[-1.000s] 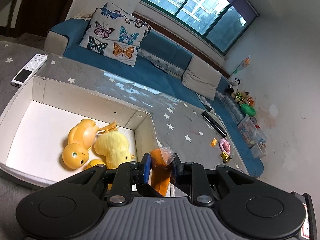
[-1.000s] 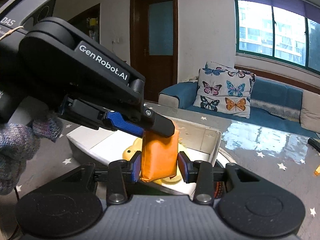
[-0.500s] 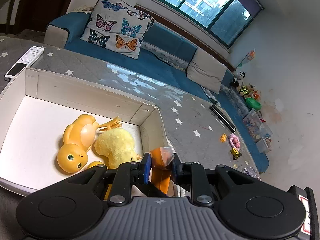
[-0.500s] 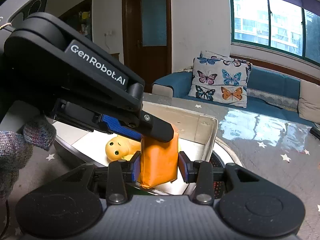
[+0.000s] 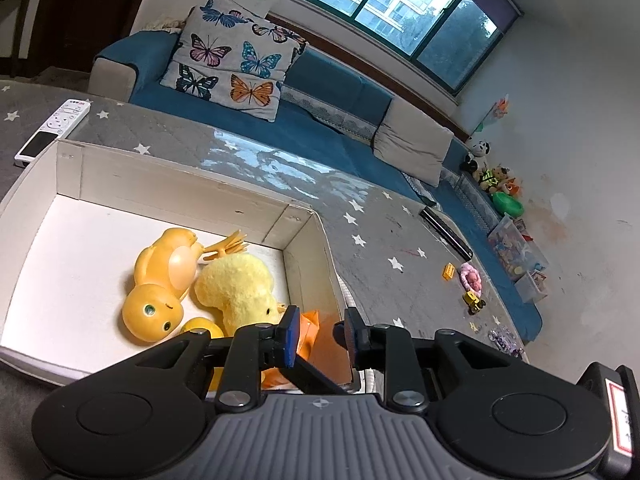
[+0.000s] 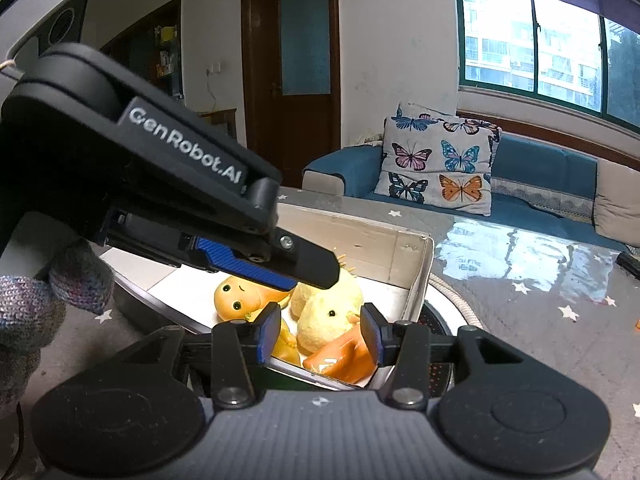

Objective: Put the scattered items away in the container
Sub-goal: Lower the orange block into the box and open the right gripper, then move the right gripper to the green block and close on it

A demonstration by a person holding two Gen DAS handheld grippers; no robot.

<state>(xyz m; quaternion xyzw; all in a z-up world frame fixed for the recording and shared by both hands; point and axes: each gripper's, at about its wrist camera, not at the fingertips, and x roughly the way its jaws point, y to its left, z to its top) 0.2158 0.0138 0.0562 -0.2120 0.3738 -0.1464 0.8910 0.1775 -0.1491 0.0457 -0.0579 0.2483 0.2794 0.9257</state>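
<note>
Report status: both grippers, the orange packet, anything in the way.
Left gripper open, empty. Right gripper open, empty. Orange packet lies in the white box, near corner, beside yellow plush chick. Nothing blocking.

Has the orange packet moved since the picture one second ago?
Yes. The orange packet has dropped from between the right tongs, now open, into the white box, beside the yellow plush chick.

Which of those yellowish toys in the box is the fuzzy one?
The pale yellow plush chick, lying next to the box's right wall. The orange-yellow duck beside it is smooth and shiny.
</note>
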